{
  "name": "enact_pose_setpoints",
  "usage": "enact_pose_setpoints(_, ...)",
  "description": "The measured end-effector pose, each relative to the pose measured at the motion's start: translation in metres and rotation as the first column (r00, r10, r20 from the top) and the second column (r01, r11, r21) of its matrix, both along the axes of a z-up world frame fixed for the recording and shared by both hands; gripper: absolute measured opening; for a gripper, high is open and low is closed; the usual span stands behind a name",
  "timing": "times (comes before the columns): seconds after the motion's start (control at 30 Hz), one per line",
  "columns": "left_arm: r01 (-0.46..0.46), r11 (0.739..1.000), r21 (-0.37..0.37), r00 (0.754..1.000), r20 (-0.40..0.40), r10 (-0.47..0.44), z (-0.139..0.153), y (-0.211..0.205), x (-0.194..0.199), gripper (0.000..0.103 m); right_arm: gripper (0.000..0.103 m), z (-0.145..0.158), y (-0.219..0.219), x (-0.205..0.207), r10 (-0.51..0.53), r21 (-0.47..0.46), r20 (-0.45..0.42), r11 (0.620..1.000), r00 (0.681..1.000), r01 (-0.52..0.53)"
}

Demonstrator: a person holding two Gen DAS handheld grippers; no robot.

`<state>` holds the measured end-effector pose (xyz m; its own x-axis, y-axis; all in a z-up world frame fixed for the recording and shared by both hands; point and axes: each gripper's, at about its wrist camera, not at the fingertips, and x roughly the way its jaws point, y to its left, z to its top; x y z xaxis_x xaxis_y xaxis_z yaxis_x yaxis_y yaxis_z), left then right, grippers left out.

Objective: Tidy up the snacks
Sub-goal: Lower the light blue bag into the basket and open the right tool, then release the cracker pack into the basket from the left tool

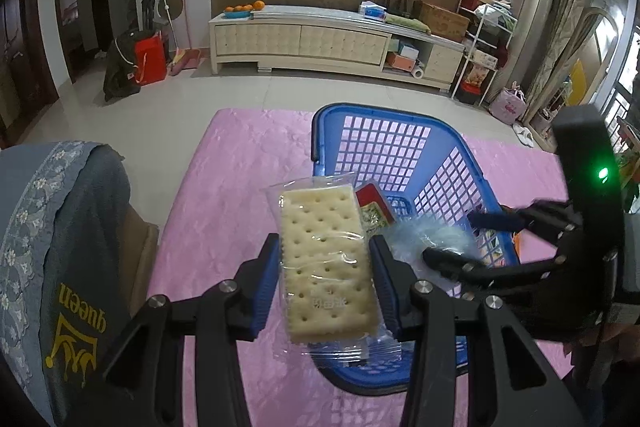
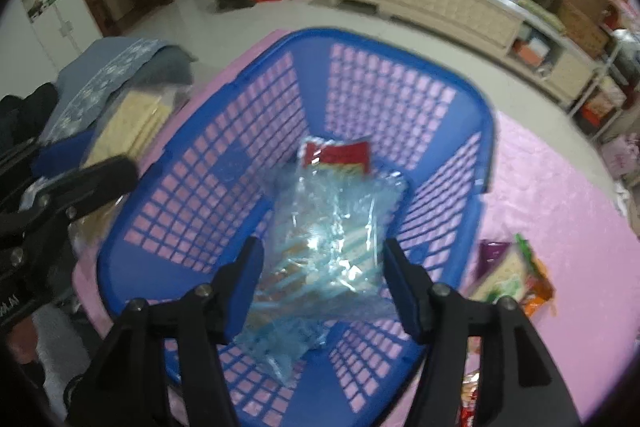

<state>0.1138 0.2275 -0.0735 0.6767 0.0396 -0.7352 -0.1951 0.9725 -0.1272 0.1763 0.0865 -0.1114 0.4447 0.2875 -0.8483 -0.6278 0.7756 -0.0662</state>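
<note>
My left gripper (image 1: 325, 267) is shut on a clear-wrapped cracker pack (image 1: 324, 259), held above the near-left rim of the blue basket (image 1: 380, 147). My right gripper (image 2: 324, 287) is over the basket (image 2: 400, 75), its jaws apart on either side of a crinkly blue-clear snack bag (image 2: 332, 239); whether they pinch it I cannot tell. A red and yellow packet (image 2: 336, 155) lies on the basket floor and also shows in the left wrist view (image 1: 374, 205). The right gripper appears in the left wrist view (image 1: 452, 239), and the cracker pack in the right wrist view (image 2: 128, 123).
The basket stands on a pink cloth (image 1: 224, 207). Loose snack packets (image 2: 512, 275) lie on the cloth right of the basket. A grey-blue cloth-covered object (image 1: 60, 227) stands at the left. A cream cabinet (image 1: 320, 43) lines the far wall.
</note>
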Motion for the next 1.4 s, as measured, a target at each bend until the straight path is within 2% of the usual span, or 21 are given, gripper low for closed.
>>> enact_pose_setpoints(0.07, -0.007, 1.0, -0.005, 1.0, -0.002, 0.007, 0.002, 0.001, -0.002, 0.042, 0.086, 0.007, -0.004, -0.003, -0.004, 0.023, -0.006, 1.0, 1.0, 0.004)
enact_pose_setpoints(0.2, -0.014, 1.0, -0.022, 1.0, 0.01, 0.015, 0.011, 0.0, -0.009, 0.042, 0.089, 0.022, -0.016, -0.012, -0.014, 0.039, 0.021, 0.999, 1.0, 0.013)
enact_pose_setpoints(0.57, 0.034, 0.999, 0.019, 0.998, 0.052, -0.035, 0.039, -0.034, -0.025, 0.042, 0.101, 0.049, -0.059, -0.032, -0.102, 0.126, 0.031, 0.987, 0.994, 0.097)
enact_pose_setpoints(0.9, 0.091, 0.995, 0.038, 0.995, 0.037, -0.092, 0.029, -0.054, -0.012, 0.042, 0.103, 0.047, -0.087, -0.029, -0.163, 0.151, 0.039, 0.976, 0.986, 0.156)
enact_pose_setpoints(1.0, 0.104, 0.994, 0.038, 0.994, 0.022, -0.105, 0.022, -0.055, -0.002, 0.042, 0.103, 0.041, -0.094, -0.024, -0.181, 0.154, 0.038, 0.973, 0.983, 0.173)
enact_pose_setpoints(1.3, 0.106, 0.994, 0.028, 0.994, -0.027, -0.105, -0.009, -0.047, 0.022, 0.042, 0.103, 0.01, -0.092, -0.003, -0.183, 0.129, -0.036, 0.974, 0.983, 0.186)
enact_pose_setpoints(1.4, 0.116, 0.993, 0.024, 0.993, -0.028, -0.116, -0.013, -0.043, 0.026, 0.045, 0.103, 0.008, -0.092, -0.001, -0.189, 0.134, -0.03, 0.972, 0.982, 0.191)
